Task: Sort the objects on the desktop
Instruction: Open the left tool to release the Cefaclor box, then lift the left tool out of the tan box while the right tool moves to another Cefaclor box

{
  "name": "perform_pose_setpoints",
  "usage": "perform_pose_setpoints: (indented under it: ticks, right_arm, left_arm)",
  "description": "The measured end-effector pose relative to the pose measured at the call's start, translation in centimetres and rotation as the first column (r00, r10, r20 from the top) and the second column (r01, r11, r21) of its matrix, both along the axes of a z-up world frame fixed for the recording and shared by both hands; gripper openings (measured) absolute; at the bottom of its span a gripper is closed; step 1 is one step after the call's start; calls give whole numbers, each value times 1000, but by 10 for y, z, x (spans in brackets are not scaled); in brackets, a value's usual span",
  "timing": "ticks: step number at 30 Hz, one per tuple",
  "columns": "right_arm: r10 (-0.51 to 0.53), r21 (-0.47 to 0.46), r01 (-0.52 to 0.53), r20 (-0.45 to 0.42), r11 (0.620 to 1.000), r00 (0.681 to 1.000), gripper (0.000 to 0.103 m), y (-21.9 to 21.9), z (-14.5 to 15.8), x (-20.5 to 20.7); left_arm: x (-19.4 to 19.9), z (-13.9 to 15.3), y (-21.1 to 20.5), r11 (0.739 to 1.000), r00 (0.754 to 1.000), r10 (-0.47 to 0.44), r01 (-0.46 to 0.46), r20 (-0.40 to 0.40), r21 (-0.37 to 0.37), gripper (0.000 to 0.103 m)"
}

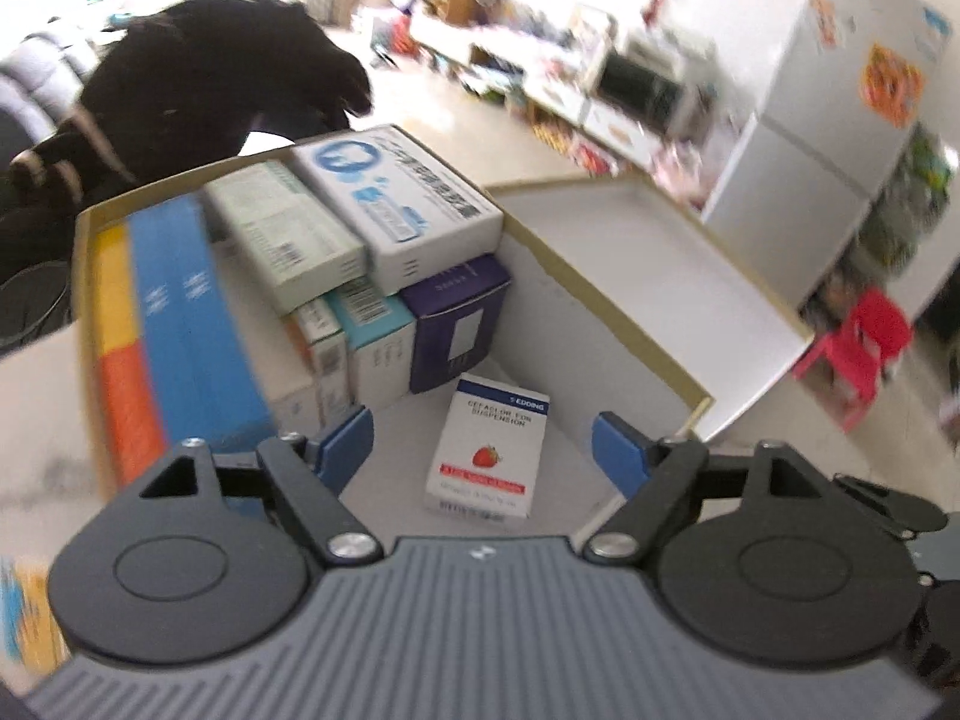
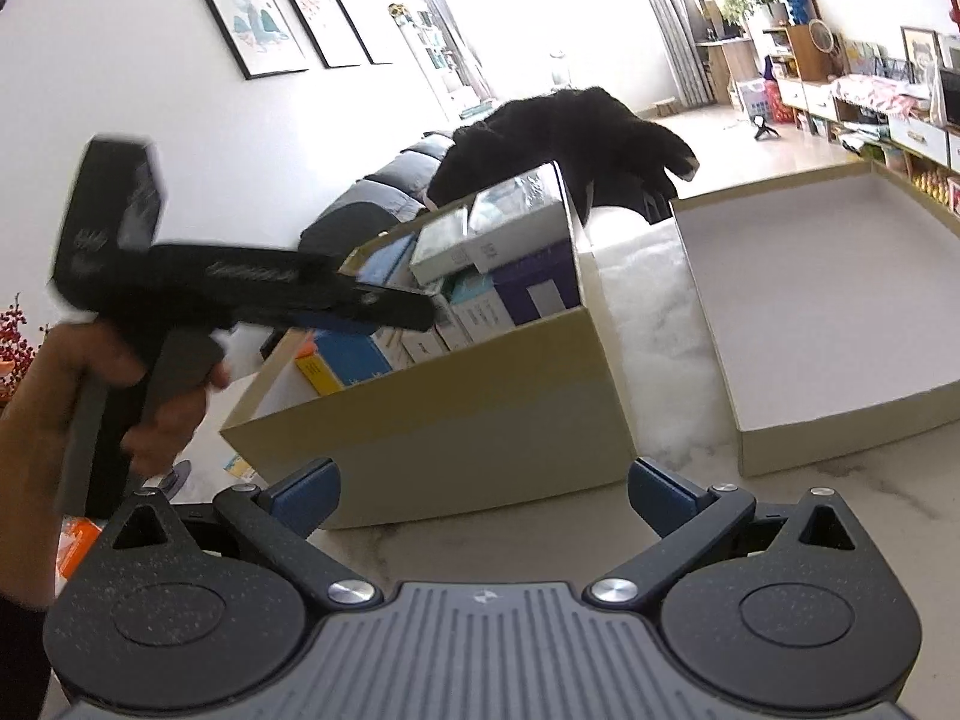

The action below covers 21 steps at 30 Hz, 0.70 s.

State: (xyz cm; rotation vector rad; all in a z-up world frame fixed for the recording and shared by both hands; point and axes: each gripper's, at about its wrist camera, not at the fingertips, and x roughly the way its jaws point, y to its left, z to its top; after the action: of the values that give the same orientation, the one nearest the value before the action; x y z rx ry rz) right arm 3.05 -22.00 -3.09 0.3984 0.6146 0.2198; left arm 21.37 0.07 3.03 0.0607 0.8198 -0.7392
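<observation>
Inside the tan cardboard box (image 1: 90,276), on its bare white floor, a small white carton with a strawberry picture (image 1: 483,450) lies flat, alone, at the near end. Left gripper (image 1: 480,450) hangs just above it; its blue pads stand wide on either side of the carton, neither touching it, nothing held.

Packed against the far and left walls of the box: a long blue-and-orange box (image 1: 180,330) on the left; a row of upright cartons, among them a teal-topped one (image 1: 375,336) and a dark purple one (image 1: 459,324); two more cartons lie on top of the row, pale green (image 1: 288,234) and white with blue print (image 1: 399,198). Only the floor around the strawberry carton is free.

Right of the box, the shallow lid (image 2: 840,438) lies open side up on the pale marbled tabletop (image 2: 870,492), its white inside bare.

Right gripper (image 2: 483,498) is low over the tabletop near the box's front wall, jaws apart, empty. From the right wrist view a hand (image 2: 66,396) grips the left tool's handle at the left, its nose over the box's rim.

Beyond the box a black furry shape (image 2: 576,132) is draped at the table's far edge; what it is cannot be told. Dark sofa (image 2: 384,186) behind.
</observation>
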Motion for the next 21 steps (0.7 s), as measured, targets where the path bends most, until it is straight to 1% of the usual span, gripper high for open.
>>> perform_pose_setpoints:
  ticks: [3, 5, 8, 11, 14, 18, 21]
  right_arm:
    - [7, 6, -7, 7, 1000, 1000, 102, 5, 2, -3]
    - [19, -3, -19, 11, 1000, 1000, 102, 11, 4, -3]
    - [34, -14, -34, 22, 999, 999, 102, 20, 8, -4]
    - [40, -13, -39, 39, 999, 998, 102, 25, 12, -8]
    - [52, -12, -51, 39, 999, 998, 102, 32, 13, -10]
    - [94, -18, -93, 37, 995, 995, 102, 49, 11, -12]
    - [130, -18, -129, 31, 991, 991, 102, 63, 8, -14]
  left_arm:
    - [-25, 10, 29, 995, 998, 66, -64, 25, -78, 85]
    - [-43, 13, 44, 989, 993, 105, -99, 48, -114, 87]
    - [-69, 18, 67, 976, 984, 160, -146, 76, -162, 88]
    - [-95, 20, 88, 958, 973, 213, -190, 93, -214, 89]
    - [-121, 17, 109, 936, 959, 266, -232, 99, -266, 93]
    - [-153, 7, 135, 906, 931, 351, -310, 103, -288, 98]
    - [-176, -2, 155, 878, 895, 432, -388, 113, -279, 102]
